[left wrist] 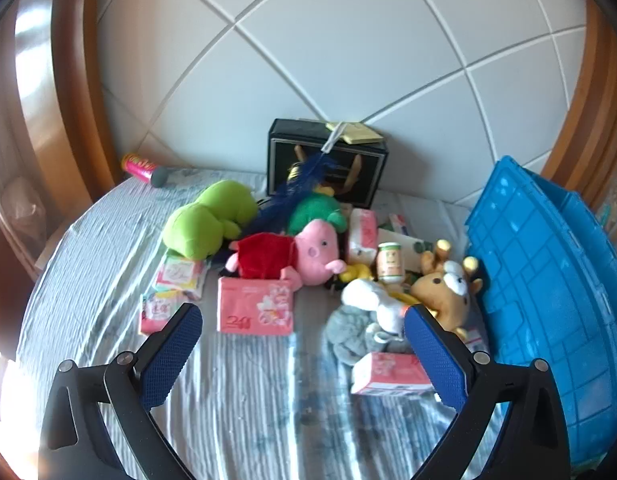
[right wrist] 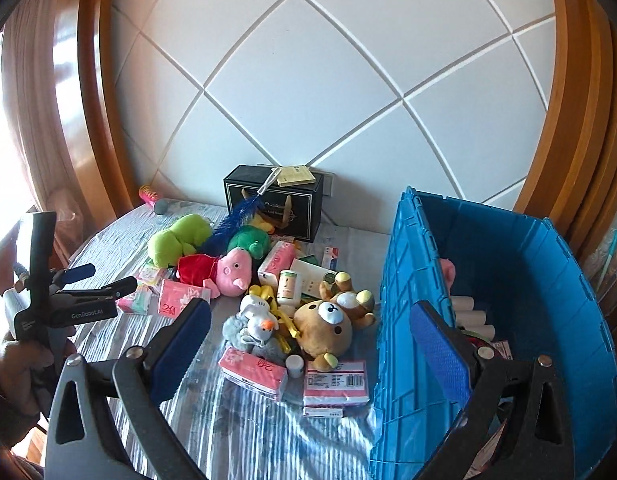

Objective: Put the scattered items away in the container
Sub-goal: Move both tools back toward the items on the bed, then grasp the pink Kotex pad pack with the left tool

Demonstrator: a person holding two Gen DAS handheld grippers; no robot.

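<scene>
Both tongs gape empty: right tongs (right wrist: 308,344) straddle the blue crate (right wrist: 548,320) wall, pink tissue pack (right wrist: 253,372) just left; left tongs (left wrist: 302,340) farther.

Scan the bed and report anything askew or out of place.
A blue feather duster leans diagonally off the black gift box, draped over the green plush toys. A small white bottle cap lies loose beside the brown bear plush. The rest is ordinary clutter outside the blue plastic crate.
</scene>
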